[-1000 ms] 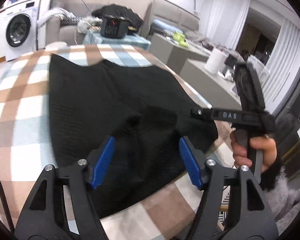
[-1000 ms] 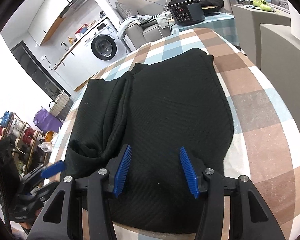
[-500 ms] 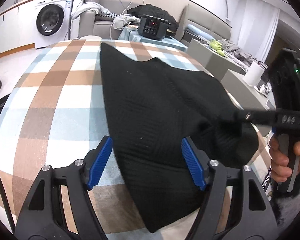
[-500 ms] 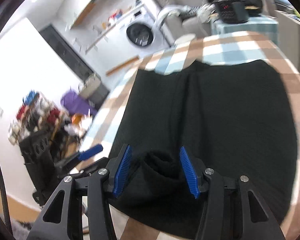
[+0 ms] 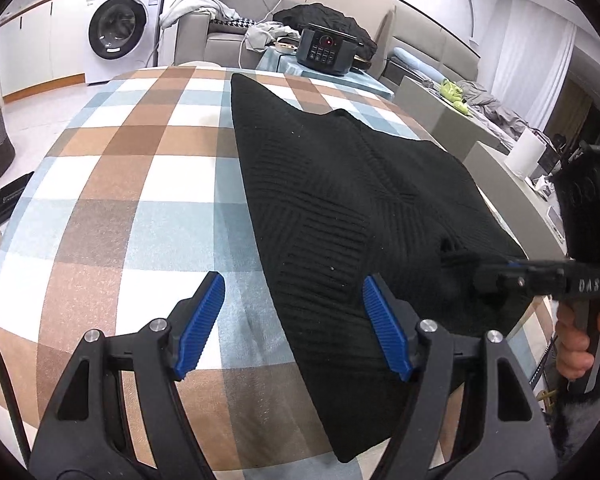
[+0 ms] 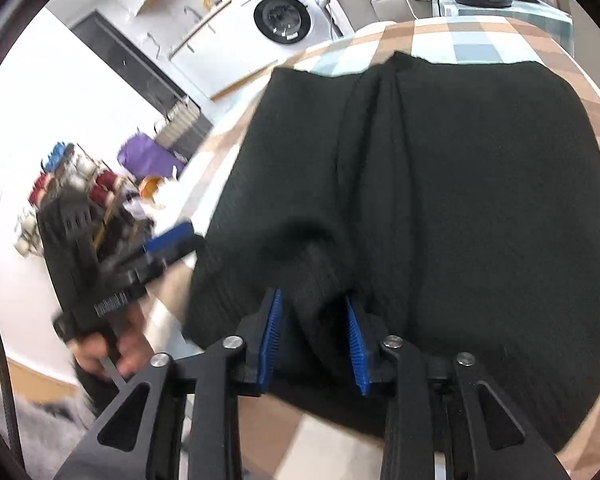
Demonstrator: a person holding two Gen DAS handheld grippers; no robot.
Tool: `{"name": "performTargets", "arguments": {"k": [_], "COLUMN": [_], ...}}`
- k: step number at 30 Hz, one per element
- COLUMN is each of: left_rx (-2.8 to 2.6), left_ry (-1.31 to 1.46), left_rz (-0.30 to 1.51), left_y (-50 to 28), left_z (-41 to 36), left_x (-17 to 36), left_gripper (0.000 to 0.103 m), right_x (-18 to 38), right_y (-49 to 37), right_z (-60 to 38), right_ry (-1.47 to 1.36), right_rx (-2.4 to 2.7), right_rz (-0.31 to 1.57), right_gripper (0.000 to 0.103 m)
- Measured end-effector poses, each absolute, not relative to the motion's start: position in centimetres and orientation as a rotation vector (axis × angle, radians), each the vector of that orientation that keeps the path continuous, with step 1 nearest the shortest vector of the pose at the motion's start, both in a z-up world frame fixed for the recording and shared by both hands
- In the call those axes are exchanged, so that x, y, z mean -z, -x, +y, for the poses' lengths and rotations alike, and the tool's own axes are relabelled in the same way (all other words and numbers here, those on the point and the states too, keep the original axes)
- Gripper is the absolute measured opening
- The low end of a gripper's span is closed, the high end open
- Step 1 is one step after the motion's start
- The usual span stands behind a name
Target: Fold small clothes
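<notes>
Garment: a black ribbed-knit piece (image 5: 340, 208) lies spread on the checked tablecloth (image 5: 140, 184), its ribs running in different directions where panels overlap; its near corner tapers to a point at the table's front edge.
Tablecloth: flat squares of brown, pale blue and white, smooth and matte.
Left gripper (image 5: 292, 320): blue ridged pads spread wide, holding nothing; the left pad is over bare cloth, the right pad (image 5: 384, 332) over the knit's edge.
Right gripper (image 6: 313, 340): narrowed onto a raised bunch of the black knit (image 6: 460, 200) between its blue pads, near the garment's front hem.
Folds: long soft creases run lengthwise down the middle of the knit in the right wrist view.
Background: a white washing machine (image 5: 116, 32) and a dark appliance with buttons (image 5: 326, 50) on a side table.
Hard to make out: the left side of the right wrist view is motion-blurred, the shelf items there smeared; from the left view the right gripper's tips merge into dark knit.
</notes>
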State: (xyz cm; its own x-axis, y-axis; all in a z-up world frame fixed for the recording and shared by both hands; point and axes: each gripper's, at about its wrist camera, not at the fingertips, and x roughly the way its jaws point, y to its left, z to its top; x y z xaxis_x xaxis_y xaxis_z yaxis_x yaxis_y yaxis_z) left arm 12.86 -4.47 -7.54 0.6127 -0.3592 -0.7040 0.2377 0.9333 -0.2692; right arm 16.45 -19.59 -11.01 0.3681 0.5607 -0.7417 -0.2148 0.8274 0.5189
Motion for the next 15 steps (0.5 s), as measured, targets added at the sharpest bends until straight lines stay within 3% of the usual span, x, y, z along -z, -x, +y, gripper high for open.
{"name": "performTargets", "arguments": {"k": [4,5,6,7,10,15], "left_rx": [0.340,0.336,0.334,0.333,0.330,0.340], "left_ry": [0.160,0.161,0.162,0.166,0.171,0.173], "left_rz": [0.840,0.837,0.836,0.833,0.826,0.830], "left_y": [-12.8,-12.8,-12.8,-12.8,-12.7,-12.6], "left_z": [-4.4,-4.3,-4.3,-4.2,-4.2,-4.6], "left_x": [7.3,7.3,7.2,7.2,6.9,7.0], "left_gripper": [0.069,0.069,0.069,0.069,0.069,0.069], "right_x": [12.1,12.0,11.8,11.4,8.3,7.9], "right_y": [-17.9,-17.9,-17.8,-17.5,-15.1,-12.2], "right_z": [-19.2,-19.4,-19.5,-19.7,-20.2,-19.3], "right_ry": [-0.405,-0.413,-0.403,-0.398,-0.386,-0.261], "right_rx": [-0.508,-0.509,-0.501,-0.495,-0.577,-0.579], "right_rz": [1.120,1.116,1.102,1.078,0.926,0.973], "right_gripper": [0.039,0.035,0.020,0.013,0.005,0.005]}}
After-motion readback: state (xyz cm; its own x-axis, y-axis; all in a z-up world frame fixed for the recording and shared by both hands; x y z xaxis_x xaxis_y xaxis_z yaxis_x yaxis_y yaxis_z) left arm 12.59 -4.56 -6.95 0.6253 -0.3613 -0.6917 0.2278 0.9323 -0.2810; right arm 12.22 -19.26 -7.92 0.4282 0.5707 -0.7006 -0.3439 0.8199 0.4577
